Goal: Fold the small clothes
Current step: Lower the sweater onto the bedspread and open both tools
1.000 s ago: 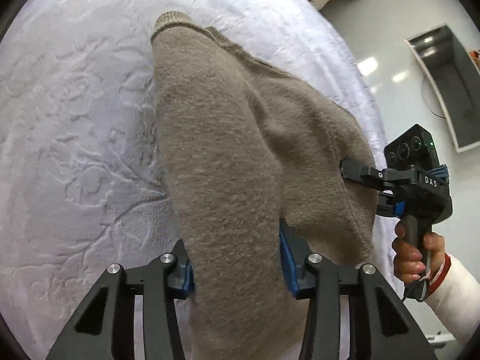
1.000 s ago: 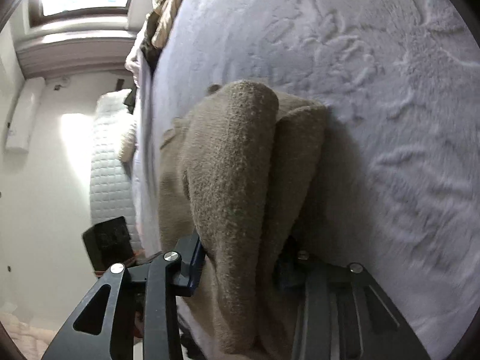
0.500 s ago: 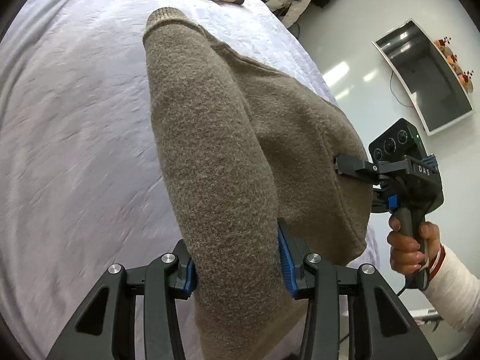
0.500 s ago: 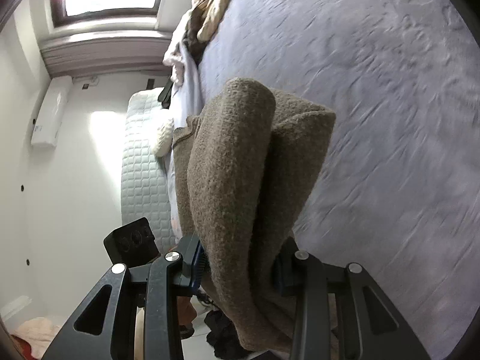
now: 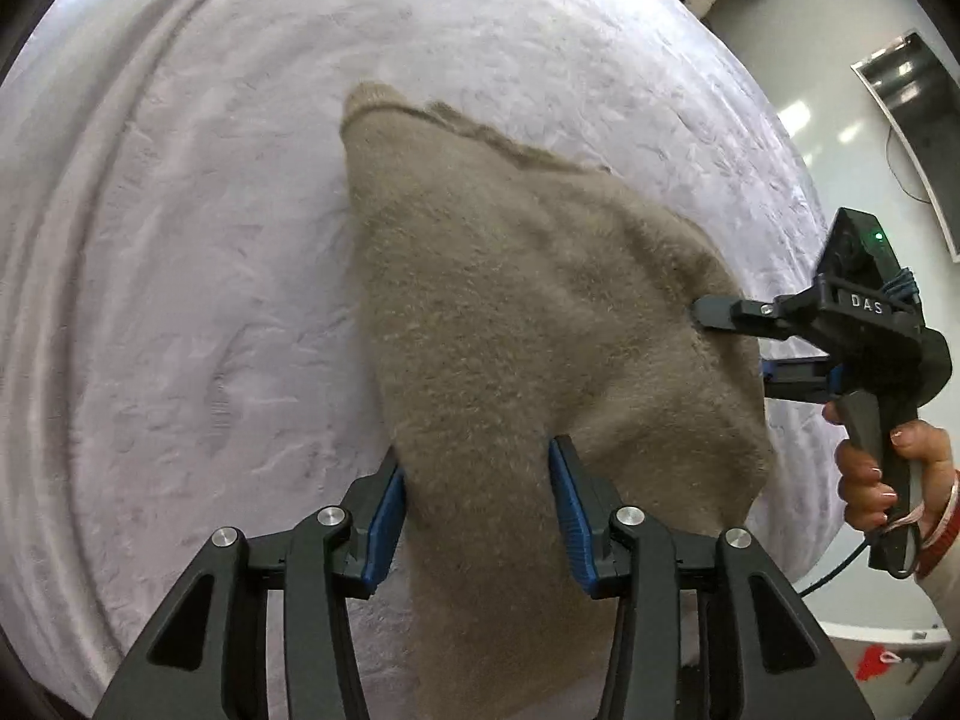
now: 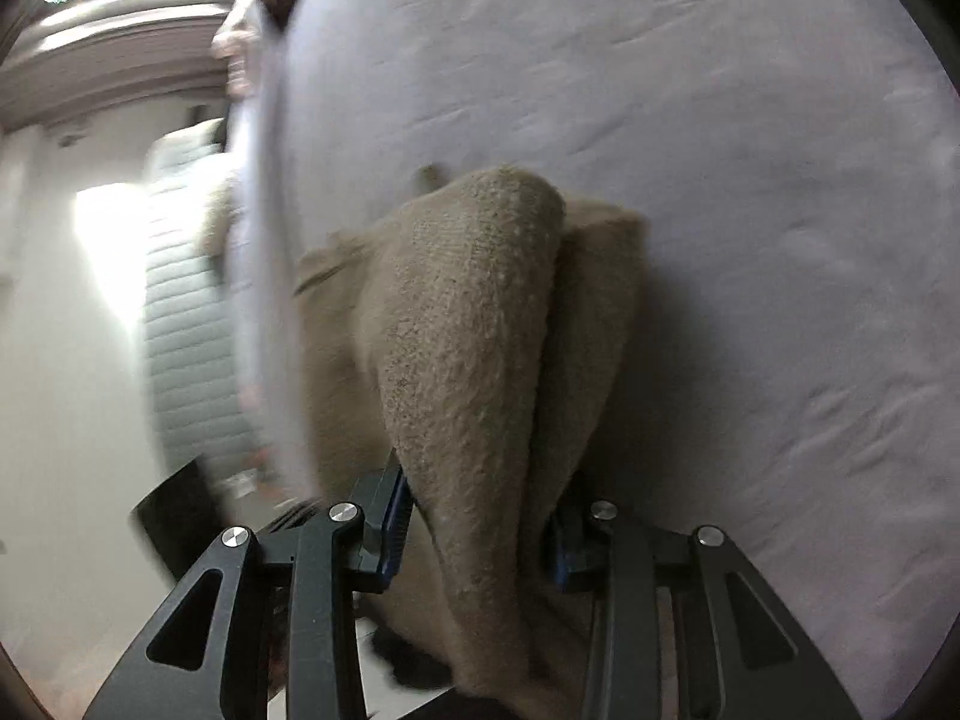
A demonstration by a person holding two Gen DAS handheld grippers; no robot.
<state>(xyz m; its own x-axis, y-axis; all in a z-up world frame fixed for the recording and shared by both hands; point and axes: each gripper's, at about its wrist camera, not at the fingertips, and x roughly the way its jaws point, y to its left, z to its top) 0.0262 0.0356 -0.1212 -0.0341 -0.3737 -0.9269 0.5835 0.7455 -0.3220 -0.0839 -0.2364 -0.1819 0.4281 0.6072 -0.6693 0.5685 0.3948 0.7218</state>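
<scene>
Two grippers hold one sweater over the bed. The left gripper has a thick fold of the knit between its blue fingers, which touch it on both sides; its jaws have just been opening, yet the cloth stays gripped. The right gripper likewise has a bunched fold between its fingers, its jaws also just widened. In the left view a hand grips the right gripper's handle at the sweater's far edge. The sweater's cuff end rests on the bed.
</scene>
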